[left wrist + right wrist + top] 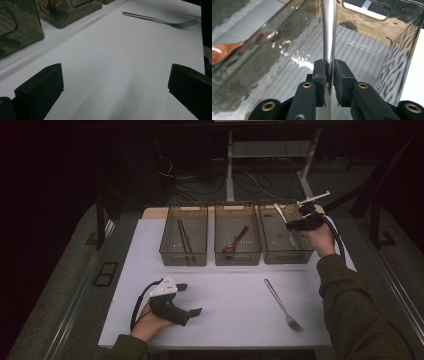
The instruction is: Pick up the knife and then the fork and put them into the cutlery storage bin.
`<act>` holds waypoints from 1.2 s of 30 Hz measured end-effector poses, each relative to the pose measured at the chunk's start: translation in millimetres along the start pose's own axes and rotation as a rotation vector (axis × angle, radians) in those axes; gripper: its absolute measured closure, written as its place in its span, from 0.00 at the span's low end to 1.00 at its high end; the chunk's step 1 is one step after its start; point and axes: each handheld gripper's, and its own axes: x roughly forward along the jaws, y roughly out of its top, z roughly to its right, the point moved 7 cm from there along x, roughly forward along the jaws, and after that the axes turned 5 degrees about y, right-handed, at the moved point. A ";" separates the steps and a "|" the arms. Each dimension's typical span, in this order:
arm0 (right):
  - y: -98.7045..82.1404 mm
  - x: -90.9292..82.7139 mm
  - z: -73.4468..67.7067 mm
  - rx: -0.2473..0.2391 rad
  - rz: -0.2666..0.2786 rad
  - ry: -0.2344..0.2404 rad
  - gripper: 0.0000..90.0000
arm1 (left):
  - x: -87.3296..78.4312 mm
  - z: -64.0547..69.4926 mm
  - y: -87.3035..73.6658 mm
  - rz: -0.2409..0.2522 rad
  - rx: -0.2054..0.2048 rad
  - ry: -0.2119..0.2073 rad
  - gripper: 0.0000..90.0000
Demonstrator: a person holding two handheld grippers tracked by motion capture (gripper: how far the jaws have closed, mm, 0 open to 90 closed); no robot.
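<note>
My right gripper hangs over the right clear bin, shut on the handle of a silver metal utensil that slants down into the bin. In the right gripper view its pads pinch the flat metal handle above the ribbed bin floor, within the bin's clear wall; the utensil's head is out of sight. My left gripper rests near the table's front left, open, with bare white table between its jaws. A metal fork lies on the table at the front right.
Three clear bins stand in a row at the back. The left bin holds dark chopsticks. The middle bin holds a wooden spoon. The white table ends close behind the bins.
</note>
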 end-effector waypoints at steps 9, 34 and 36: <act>4.2 -7.7 -1.4 0.026 0.057 0.032 0.55 | -0.3 0.6 -0.4 -0.004 0.001 -0.004 0.00; -36.1 -64.6 -56.6 -0.001 0.150 0.148 0.76 | -0.4 0.5 0.3 0.002 -0.004 -0.004 0.00; -42.9 -67.1 -64.6 -0.017 0.140 0.160 0.81 | -0.4 0.4 0.2 0.001 -0.004 -0.004 0.00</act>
